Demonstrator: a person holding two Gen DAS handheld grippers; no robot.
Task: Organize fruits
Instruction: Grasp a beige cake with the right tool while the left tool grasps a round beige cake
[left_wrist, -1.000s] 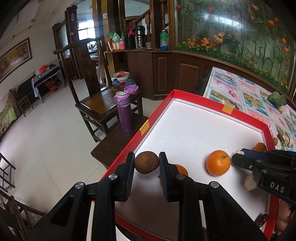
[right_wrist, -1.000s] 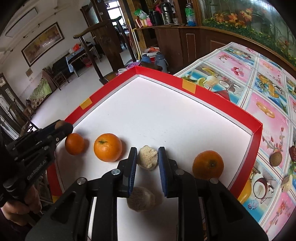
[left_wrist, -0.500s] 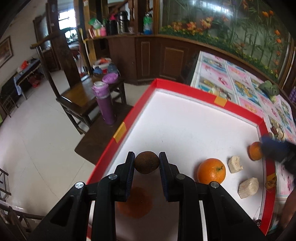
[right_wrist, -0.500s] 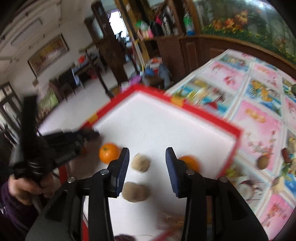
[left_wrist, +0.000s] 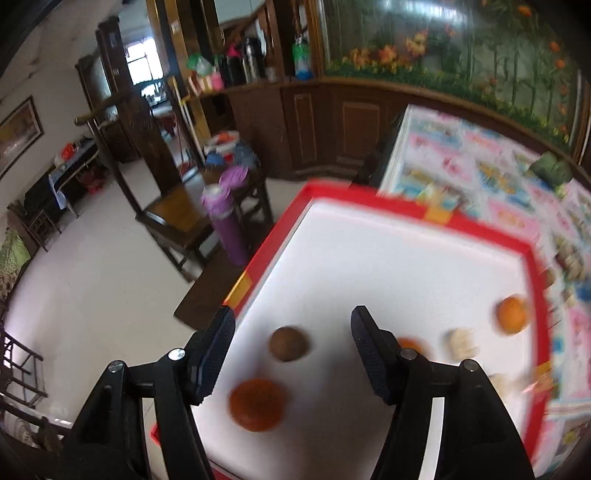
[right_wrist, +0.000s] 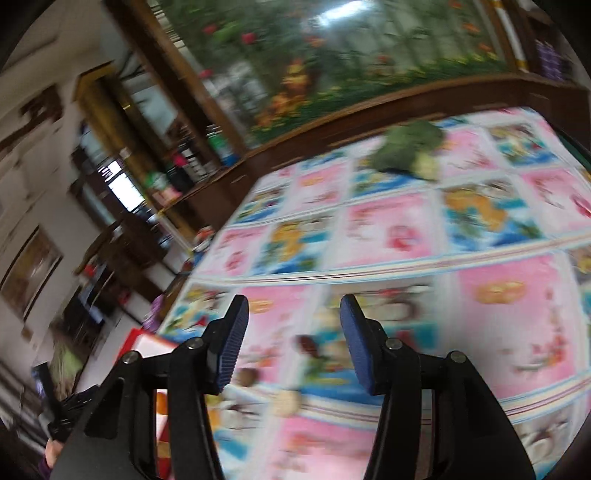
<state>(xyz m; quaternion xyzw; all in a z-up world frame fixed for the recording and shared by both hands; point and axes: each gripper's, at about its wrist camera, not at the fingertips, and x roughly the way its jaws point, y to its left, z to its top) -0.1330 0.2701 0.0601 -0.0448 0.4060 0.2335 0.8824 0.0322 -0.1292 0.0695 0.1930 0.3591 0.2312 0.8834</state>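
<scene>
In the left wrist view my left gripper (left_wrist: 291, 343) is open above the red-rimmed white tray (left_wrist: 369, 195). A brown round fruit (left_wrist: 288, 343) lies on the tray between the spread fingers, touching neither. An orange (left_wrist: 257, 404) sits nearer, another orange (left_wrist: 511, 314) at the right rim, a third (left_wrist: 410, 343) half hidden behind the right finger. Two pale chunks (left_wrist: 461, 341) lie between them. My right gripper (right_wrist: 291, 341) is open and empty over the patterned tablecloth (right_wrist: 388, 229), with small dark and pale pieces (right_wrist: 306, 345) blurred below it.
A green broccoli-like item (right_wrist: 406, 144) lies far back on the tablecloth. A wooden chair with a purple bottle (left_wrist: 225, 229) stands left of the tray. The tray corner (right_wrist: 147, 343) shows at the lower left in the right wrist view, with the other gripper (right_wrist: 62, 410) beyond.
My left gripper opened and let the brown fruit down onto the tray. My right gripper, open, swung away from the tray to the tablecloth on the right.
</scene>
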